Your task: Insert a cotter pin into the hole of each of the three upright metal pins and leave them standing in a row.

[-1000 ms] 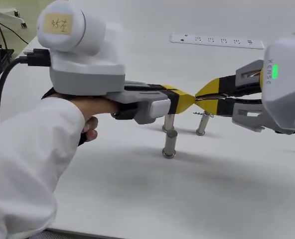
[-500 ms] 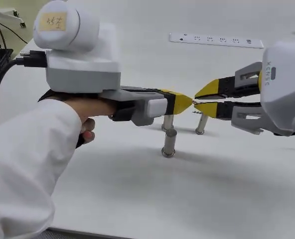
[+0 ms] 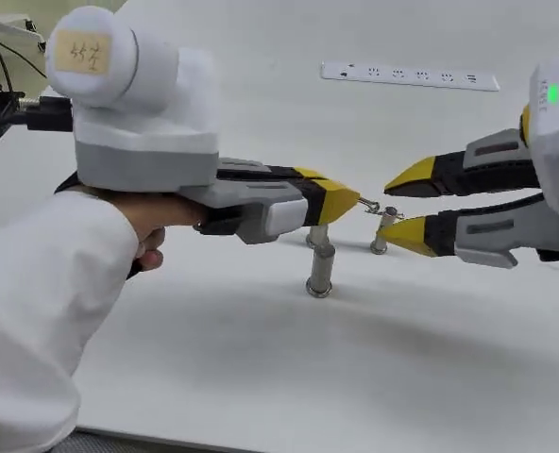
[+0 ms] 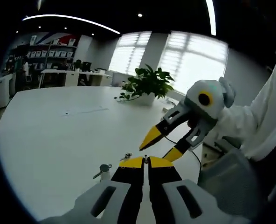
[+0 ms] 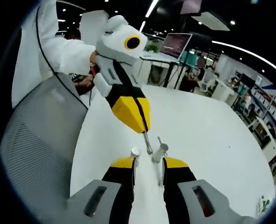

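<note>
Well, the left claw [image 3: 351, 197] is clamped tight on a cotter pin [image 3: 367, 205], whose thin wire sticks out past the yellow tips toward the right claw [image 3: 383, 209]. That one gapes wide with nothing in it, facing the left claw just above the tabletop [image 3: 261, 359]. From the right gripper view, the cotter pin [image 5: 148, 142] hangs down between the open jaws, close over two of the metal pins. All three stand upright below and between the claws: a near pin [image 3: 321, 269], a far pin [image 3: 318, 234] just behind it, and a side pin [image 3: 382, 236] off to the right. The side pin seems to have a cotter through its top already, though it is too small to be sure. I'd judge the cotter pin to be feather-light, springy wire, easy to bend and apt to twist or slip between hard tips. It is best gripped by its looped head, with the straight legs left free to enter the hole. The metal pins look solid and heavy for their size, on small flared feet, so a sideways shove could topple one. Steadying the shaft low, below the hole, looks the safest hold for the free claw.
</note>
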Tool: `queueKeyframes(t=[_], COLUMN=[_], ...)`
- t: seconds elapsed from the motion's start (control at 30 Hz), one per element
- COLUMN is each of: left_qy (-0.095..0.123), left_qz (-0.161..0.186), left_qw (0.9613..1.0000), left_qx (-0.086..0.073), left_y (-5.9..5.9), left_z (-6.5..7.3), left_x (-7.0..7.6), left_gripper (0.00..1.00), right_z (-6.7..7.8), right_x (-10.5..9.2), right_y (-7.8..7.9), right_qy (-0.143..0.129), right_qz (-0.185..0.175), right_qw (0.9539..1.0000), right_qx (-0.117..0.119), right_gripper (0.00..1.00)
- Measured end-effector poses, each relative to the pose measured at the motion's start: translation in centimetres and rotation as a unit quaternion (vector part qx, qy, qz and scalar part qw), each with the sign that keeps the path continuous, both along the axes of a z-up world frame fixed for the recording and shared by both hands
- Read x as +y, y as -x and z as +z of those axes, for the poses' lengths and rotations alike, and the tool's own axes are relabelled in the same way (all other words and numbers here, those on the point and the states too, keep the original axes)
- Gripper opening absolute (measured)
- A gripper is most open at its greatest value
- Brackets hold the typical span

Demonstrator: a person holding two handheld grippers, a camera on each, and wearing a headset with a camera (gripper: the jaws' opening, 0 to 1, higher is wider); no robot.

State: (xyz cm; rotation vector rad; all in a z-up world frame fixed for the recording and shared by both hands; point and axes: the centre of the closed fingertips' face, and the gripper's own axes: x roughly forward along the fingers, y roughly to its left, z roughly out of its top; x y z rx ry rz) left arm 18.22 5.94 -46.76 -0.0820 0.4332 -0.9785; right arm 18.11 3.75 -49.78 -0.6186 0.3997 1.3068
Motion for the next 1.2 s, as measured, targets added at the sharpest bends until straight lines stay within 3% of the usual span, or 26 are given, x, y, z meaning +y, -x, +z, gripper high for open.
queueKeyframes(t=[0.03, 0.1, 0.17, 0.33, 0.43, 0.63, 0.73, 1.07, 1.2], left_qy=[-0.005, -0.002, -0.005, -0.017, -0.020, -0.030, -0.030, -0.047, -0.068], left_qz=[-0.009, -0.011, -0.022, -0.052, -0.070, -0.096, -0.105, -0.130, -0.145], left_qw=[0.9999, 0.9999, 0.9994, 0.9971, 0.9946, 0.9900, 0.9887, 0.9849, 0.9823], left_qx=[-0.010, -0.011, -0.025, -0.053, -0.073, -0.099, -0.102, -0.103, -0.097], left_y=[0.3, 0.5, 0.7, 1.5, 1.8, 2.1, 2.4, 2.9, 3.3], left_z=[0.1, 0.3, 0.6, 0.8, 1.2, 1.3, 1.3, 0.6, -0.4], left_x=[-0.1, -0.2, -0.2, -0.5, -0.7, -0.8, -0.8, -0.7, -0.6], left_gripper=[0.00, 0.00, 0.00, 0.00, 0.00, 0.00, 0.00, 0.00, 0.00], right_z=[0.0, 0.2, 0.4, 0.4, 0.3, 0.3, 0.3, 0.0, -0.5], right_x=[0.1, 0.3, 0.7, 1.1, 1.6, 2.0, 2.1, 1.9, 1.8], right_y=[0.3, 0.4, 0.8, 1.8, 2.5, 2.9, 3.1, 3.8, 4.2], right_qy=[-0.007, -0.027, -0.041, -0.053, -0.060, -0.068, -0.065, -0.048, -0.036], right_qz=[0.003, -0.003, -0.004, 0.009, 0.017, 0.027, 0.034, 0.052, 0.060], right_qw=[0.9998, 0.9988, 0.9970, 0.9936, 0.9915, 0.9897, 0.9900, 0.9904, 0.9903], right_qx=[0.016, 0.042, 0.066, 0.099, 0.114, 0.123, 0.121, 0.119, 0.120], right_gripper=[0.17, 0.17, 0.16, 0.13, 0.16, 0.11, 0.07, 0.00, 0.00])
